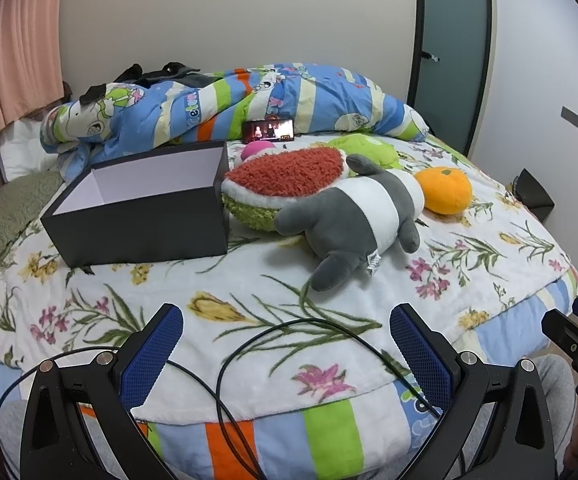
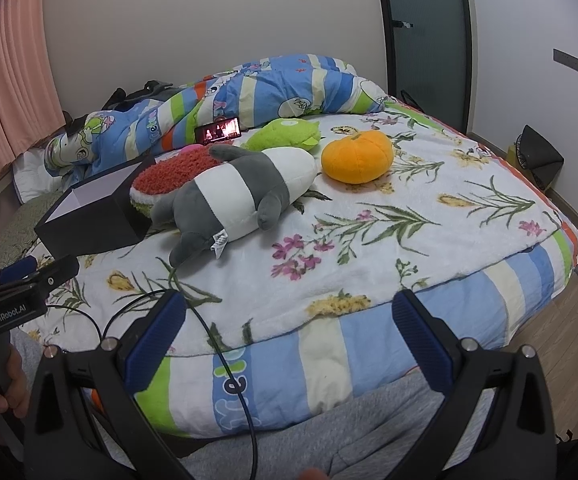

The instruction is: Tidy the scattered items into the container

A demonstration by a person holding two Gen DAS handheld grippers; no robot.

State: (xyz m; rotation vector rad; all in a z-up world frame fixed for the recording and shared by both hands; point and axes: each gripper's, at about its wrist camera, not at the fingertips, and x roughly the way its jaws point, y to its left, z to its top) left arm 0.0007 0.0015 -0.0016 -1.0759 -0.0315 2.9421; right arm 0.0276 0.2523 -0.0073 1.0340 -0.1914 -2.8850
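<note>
Dark rectangular cardboard box [image 1: 141, 216], open top, nothing visible inside, at 10 o'clock on floral white bedspread [image 1: 209, 292], placed beside toys for short drops; red-green fuzzy plush slice [image 1: 285, 184] touching box's right wall; grey-white plush animal [image 1: 353, 216] lying against slice, 12 o'clock; orange plush tangerine [image 1: 445, 190] just beside, 1 o'clock; left gripper [image 1: 285, 352] released, holds nothing, near bed edge; right gripper [image 2: 289, 344] likewise spread wide, nothing grasped, toys well ahead, not yet reached

Open floral blanket [image 1: 249, 280] lies between both grippers and the toys; only a black cable [image 1: 289, 328] crosses it. The box [image 1: 141, 204] is open-topped, its right wall touched by the red plush [image 1: 285, 176]. The grey plush [image 1: 353, 216] lies across the red one's front.
</note>
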